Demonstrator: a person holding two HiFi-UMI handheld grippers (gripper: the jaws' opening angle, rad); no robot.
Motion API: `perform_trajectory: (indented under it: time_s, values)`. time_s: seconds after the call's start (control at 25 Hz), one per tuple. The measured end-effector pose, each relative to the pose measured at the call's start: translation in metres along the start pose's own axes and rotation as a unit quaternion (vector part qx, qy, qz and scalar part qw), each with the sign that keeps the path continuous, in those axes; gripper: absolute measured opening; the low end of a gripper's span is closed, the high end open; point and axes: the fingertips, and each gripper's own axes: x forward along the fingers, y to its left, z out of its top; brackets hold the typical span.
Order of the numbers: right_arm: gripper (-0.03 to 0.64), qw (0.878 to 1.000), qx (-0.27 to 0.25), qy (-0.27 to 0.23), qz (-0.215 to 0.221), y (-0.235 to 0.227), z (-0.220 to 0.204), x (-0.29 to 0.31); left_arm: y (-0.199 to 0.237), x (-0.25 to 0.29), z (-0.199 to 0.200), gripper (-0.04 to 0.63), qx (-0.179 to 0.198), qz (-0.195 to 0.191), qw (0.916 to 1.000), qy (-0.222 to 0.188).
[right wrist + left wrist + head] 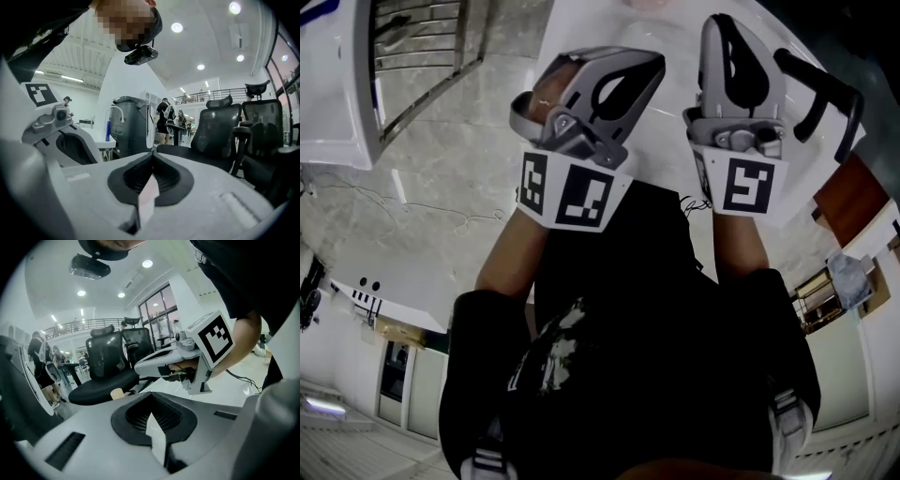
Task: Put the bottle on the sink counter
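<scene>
- In front of the person's black shirt [656, 309], the grey plastic left gripper [151, 397] and its twin, the right gripper [153, 158], are riding side by side. Their marker cubes are facing the head camera, above the pale marble floor [441, 178].
- Left gripper: its fingers are pressing flat together with nothing between them. It is pointing across the hall toward black mesh office chairs [107, 363].
- Right gripper: its fingers are likewise meeting in a seam and gripping nothing. It is looking roughly level toward a dark grey bin-like cabinet [132, 125].
- Bottle: neither gripper is carrying it. A slim blue upright thing [107, 131] is standing on a distant white table [101, 143] under a white curved spout [115, 112]. It may be the bottle at the sink, but it is too small to tell.
- Judgement: closed, empty and held near the body, the grippers are sitting in a rest posture rather than working. Whether the placing is done or not yet begun, I cannot say.
- Bystanders [164, 119] are standing far off, well apart from both grippers.
</scene>
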Motion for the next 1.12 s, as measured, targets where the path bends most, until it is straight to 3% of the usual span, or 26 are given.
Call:
perform_trajectory:
  time_s: [0.28, 0.52, 0.76, 1.12]
  values:
    - [-0.005, 1.000, 0.010, -0.002, -0.027, 0.019, 0.054, -0.084, -0.047, -0.049, 0.061, 0.011, 0.053, -0.007, 0.9978, -0.037]
    - [-0.006, 0.999, 0.017, 0.014, -0.039, 0.034, 0.084, -0.160, -0.085, -0.083, 0.107, 0.011, 0.045, 0.003, 0.9971, -0.061]
    - [-0.006, 0.999, 0.019, 0.012, -0.040, 0.013, 0.105, -0.235, -0.136, -0.095, 0.167, 0.011, 0.069, 0.006, 0.9948, -0.076]
    - [-0.006, 1.000, -0.001, -0.019, -0.014, -0.030, 0.116, -0.360, -0.243, -0.083, 0.238, 0.011, 0.008, 0.031, 0.9934, -0.110]
